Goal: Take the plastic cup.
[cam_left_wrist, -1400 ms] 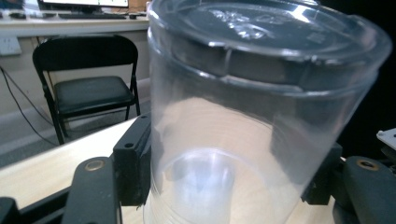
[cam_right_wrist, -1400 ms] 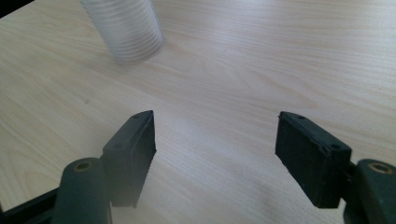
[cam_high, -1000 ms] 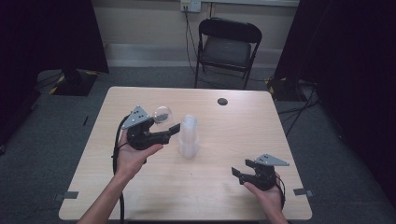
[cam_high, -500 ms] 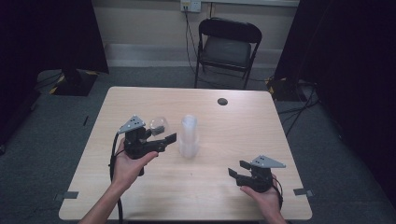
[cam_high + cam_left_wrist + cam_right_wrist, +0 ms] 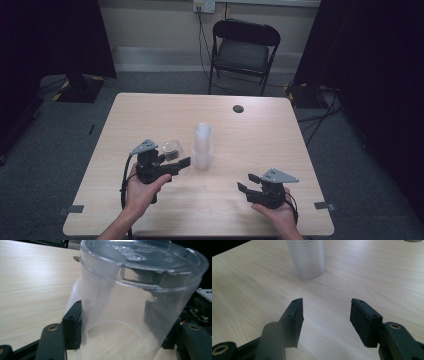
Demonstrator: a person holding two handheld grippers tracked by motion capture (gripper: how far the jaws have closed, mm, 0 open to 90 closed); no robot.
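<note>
A clear plastic cup (image 5: 172, 149) sits between the jaws of my left gripper (image 5: 176, 158), which is shut on it at the left-middle of the table. In the left gripper view the cup (image 5: 140, 302) stands close up with its closed end upward, and my left gripper (image 5: 120, 330) presses it from both sides. A stack of clear cups (image 5: 202, 145) stands upright just to the right of it, mid-table. My right gripper (image 5: 246, 182) rests low near the front right, open. In the right gripper view my right gripper (image 5: 325, 320) has nothing between its pads, and the stack (image 5: 308, 258) is farther ahead.
A small dark disc (image 5: 238, 108) lies near the table's far edge (image 5: 200, 95). A black folding chair (image 5: 245, 50) stands behind the table. Bare wood lies between the two grippers and along the right side.
My left gripper has drawn the cup back toward the front edge, lower beside the stack. The right gripper has shifted slightly left and stays open.
</note>
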